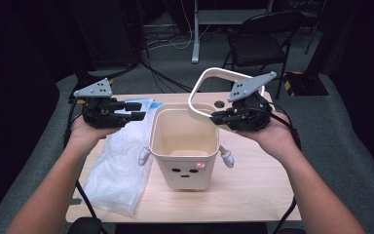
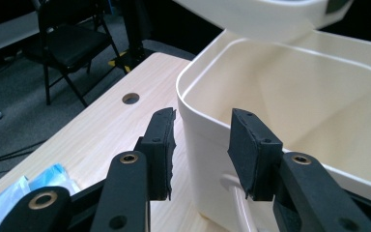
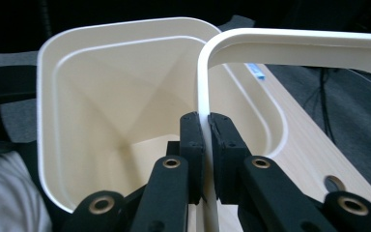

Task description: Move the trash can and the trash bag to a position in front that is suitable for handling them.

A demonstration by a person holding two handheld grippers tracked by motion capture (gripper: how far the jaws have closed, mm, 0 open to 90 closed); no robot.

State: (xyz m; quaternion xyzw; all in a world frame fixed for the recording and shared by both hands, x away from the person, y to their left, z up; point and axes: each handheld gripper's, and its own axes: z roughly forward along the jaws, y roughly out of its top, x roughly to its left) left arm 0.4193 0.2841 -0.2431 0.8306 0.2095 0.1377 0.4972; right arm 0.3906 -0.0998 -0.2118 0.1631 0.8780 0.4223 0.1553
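Your right gripper (image 1: 217, 117) is clamped on the cream rim ring (image 1: 205, 80), holding it tilted above the far right corner of the cream face-printed bin (image 1: 185, 168) (which stands mid-table). Your left gripper (image 1: 141, 116) hovers by the bin's left rim, jaws apart and empty, over the plastic bag (image 1: 114, 170).

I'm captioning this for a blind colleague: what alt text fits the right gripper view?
The right gripper is shut on the thin edge of a cream rim ring, holding it above an open, empty cream bin on a light wooden table.
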